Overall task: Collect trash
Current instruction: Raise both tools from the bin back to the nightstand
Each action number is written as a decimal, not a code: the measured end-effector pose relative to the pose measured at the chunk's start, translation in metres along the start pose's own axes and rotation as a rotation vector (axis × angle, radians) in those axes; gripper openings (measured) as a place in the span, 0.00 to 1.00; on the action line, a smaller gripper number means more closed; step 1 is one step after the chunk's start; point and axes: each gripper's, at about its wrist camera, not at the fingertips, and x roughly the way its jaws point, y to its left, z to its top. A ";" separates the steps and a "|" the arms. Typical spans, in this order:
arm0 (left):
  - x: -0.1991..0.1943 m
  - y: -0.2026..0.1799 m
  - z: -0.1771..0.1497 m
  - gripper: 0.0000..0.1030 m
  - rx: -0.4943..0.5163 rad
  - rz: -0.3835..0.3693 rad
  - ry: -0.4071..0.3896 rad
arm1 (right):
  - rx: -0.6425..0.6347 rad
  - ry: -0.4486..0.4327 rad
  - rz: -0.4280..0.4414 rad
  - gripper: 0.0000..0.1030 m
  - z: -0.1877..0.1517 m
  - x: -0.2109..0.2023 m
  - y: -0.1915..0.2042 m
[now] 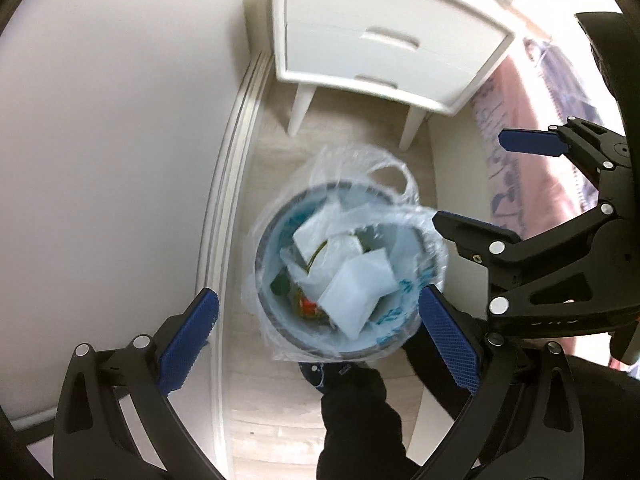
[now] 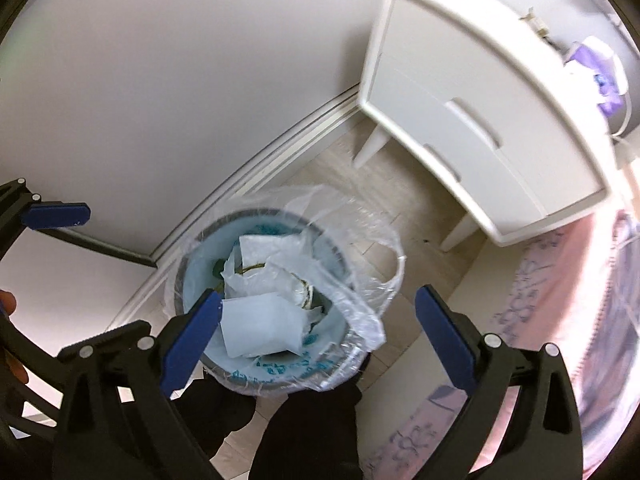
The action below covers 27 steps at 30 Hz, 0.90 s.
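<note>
A round grey trash bin (image 1: 280, 328) lined with a clear plastic bag (image 1: 352, 168) stands on the floor below both grippers. It holds white crumpled papers (image 1: 356, 284) and some green and red scraps. My left gripper (image 1: 320, 332) is open and empty, hovering above the bin. My right gripper (image 2: 318, 332) is open and empty above the bin too; it also shows at the right of the left wrist view (image 1: 476, 178). The bin (image 2: 188, 268), bag (image 2: 360, 240) and papers (image 2: 260, 328) show in the right wrist view.
A white two-drawer nightstand (image 1: 380, 40) on legs stands just beyond the bin, also in the right wrist view (image 2: 480, 120). A white wall with baseboard (image 1: 228, 184) runs on the left. A pink patterned bedspread (image 2: 560, 320) lies on the right. The person's dark-clad legs (image 1: 356, 420) are below.
</note>
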 end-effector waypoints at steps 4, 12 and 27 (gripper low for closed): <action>-0.035 -0.012 0.016 0.94 0.035 0.004 -0.028 | 0.024 -0.038 -0.024 0.91 0.008 -0.048 -0.011; -0.106 -0.038 0.057 0.94 0.133 -0.003 -0.123 | 0.084 -0.129 -0.081 0.91 0.022 -0.137 -0.036; -0.194 -0.083 0.129 0.94 0.310 0.015 -0.299 | 0.264 -0.281 -0.169 0.91 0.039 -0.236 -0.095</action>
